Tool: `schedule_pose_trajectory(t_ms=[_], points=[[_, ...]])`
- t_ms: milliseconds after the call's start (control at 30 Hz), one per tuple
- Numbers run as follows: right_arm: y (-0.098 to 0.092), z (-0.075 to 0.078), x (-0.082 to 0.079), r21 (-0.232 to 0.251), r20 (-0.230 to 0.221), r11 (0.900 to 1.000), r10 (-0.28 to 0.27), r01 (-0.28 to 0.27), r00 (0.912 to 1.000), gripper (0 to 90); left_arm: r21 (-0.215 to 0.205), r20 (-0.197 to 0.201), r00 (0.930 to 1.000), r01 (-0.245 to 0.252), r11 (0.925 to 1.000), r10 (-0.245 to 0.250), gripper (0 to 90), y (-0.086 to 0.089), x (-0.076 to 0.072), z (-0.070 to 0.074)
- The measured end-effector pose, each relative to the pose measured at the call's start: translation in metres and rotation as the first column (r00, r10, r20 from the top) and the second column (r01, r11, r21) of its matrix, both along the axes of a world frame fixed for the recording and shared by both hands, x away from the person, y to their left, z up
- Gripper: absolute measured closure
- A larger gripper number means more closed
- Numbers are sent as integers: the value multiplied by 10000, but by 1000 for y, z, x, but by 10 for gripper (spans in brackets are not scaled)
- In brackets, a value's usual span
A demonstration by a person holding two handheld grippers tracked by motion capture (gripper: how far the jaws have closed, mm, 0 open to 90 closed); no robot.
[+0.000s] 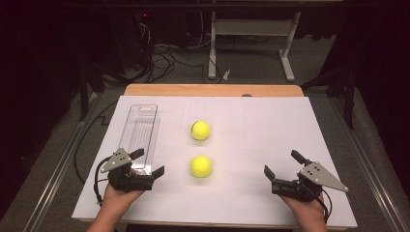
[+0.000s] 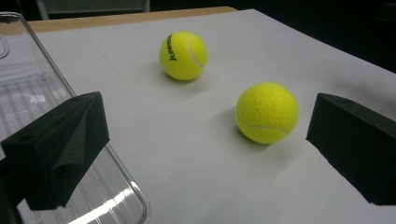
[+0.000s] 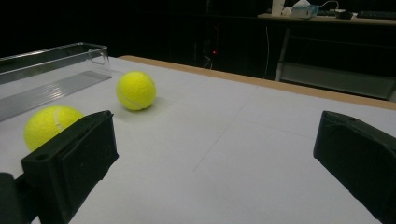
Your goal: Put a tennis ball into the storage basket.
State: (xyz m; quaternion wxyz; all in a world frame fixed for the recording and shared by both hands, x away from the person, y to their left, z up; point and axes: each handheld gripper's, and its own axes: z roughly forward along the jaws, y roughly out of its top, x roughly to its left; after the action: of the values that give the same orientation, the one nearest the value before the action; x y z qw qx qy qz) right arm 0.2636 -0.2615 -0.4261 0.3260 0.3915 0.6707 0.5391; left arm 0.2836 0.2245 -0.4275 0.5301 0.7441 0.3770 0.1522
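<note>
Two yellow tennis balls lie on the white sheet: the far ball (image 1: 200,130) (image 2: 183,55) (image 3: 136,90) and the near ball (image 1: 200,166) (image 2: 266,112) (image 3: 49,124). A clear plastic tray (image 1: 140,131) (image 2: 28,88) (image 3: 51,58) lies lengthwise at the left. My left gripper (image 1: 148,162) (image 2: 205,149) rests at the tray's near end, open, nothing between its jaws. At the front right my right gripper (image 1: 282,164) (image 3: 219,158) is open too, a good way from the balls.
The white sheet (image 1: 251,140) covers a wooden table (image 1: 212,90). Beyond it are a dark floor with cables (image 1: 164,58) and a white desk frame (image 1: 251,43). Metal rails (image 1: 58,169) run along both sides of the table.
</note>
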Motion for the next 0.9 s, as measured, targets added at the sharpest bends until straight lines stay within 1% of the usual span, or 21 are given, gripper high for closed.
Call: schedule_pose_trajectory(t_ms=[233, 267, 367, 467, 533, 667, 900], points=[[-3, -2, 1, 129, -10, 9999, -68, 68, 10000, 2, 28, 11, 10000, 4, 10000, -4, 3, -1, 0, 0], [-3, -3, 1, 138, -10, 9999, -79, 79, 10000, 2, -36, -15, 10000, -40, 10000, 40, 3, 0, -1, 0], [-4, -4, 1, 186, -44, 9998, -120, 121, 9999, 2, -40, -7, 10000, -8, 10000, 8, 3, 0, -1, 0], [-3, -4, 1, 164, -64, 9996, -209, 210, 9998, 2, -26, -20, 10000, 37, 10000, -37, 3, 0, -1, 0], [-3, -5, 1, 132, -75, 9998, -170, 171, 9998, 2, -41, -43, 10000, 19, 10000, -19, 3, -1, 0, 0], [-6, -4, 0, 167, -8, 9997, -186, 186, 9998, 2, 130, 11, 10000, 94, 9999, -94, 3, -3, -2, 0], [-8, -4, 1, 243, 19, 9994, -239, 239, 9997, 2, -22, 73, 10000, -59, 10000, 59, 3, 2, -3, 2]])
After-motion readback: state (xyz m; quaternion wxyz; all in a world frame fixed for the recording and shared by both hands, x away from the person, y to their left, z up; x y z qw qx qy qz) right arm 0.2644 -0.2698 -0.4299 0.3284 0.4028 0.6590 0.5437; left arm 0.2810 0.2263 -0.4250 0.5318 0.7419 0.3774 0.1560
